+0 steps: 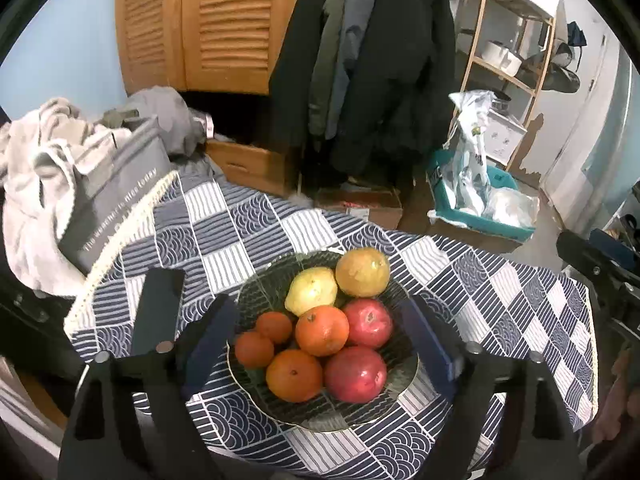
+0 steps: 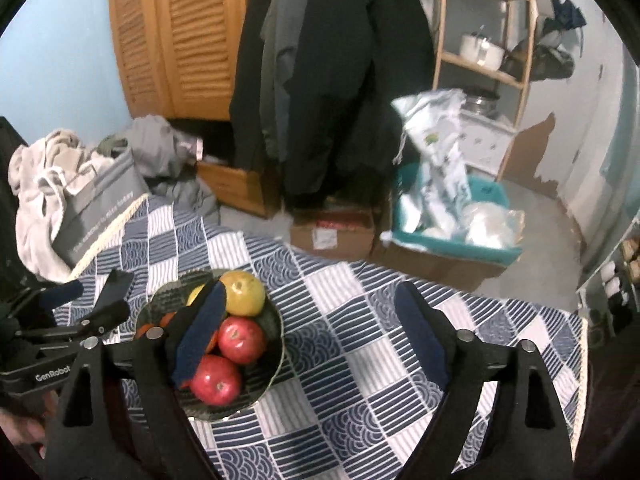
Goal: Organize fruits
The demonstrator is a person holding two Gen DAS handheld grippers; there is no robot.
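All the fruit sits piled in the dark bowl [image 1: 394, 402] on the checked tablecloth [image 1: 256, 216]: 2 red apples [image 1: 355, 374], 4 oranges [image 1: 322, 330], a yellow pear [image 1: 312, 290] & a yellow-green apple [image 1: 362, 272] at the far rim. That fits either a sorted bowl or one waiting to be sorted, so no call on stage.

Your left gripper [image 1: 320, 344] hangs above the bowl, jaws wide, nothing between them. Right gripper [image 2: 308, 340] is over bare cloth just right of the bowl, jaws also wide & empty.

Handling, my guess: fruit is round, firm, smooth-skinned, so likely to roll or slip. Take one across its widest part, w/ light squeeze; pear prob. bruises easiest. Small oranges [image 1: 254, 349] are light. Piled pieces touch, so lifting one may shift its neighbours. Bowl looks ceramic: don't knock the rim.
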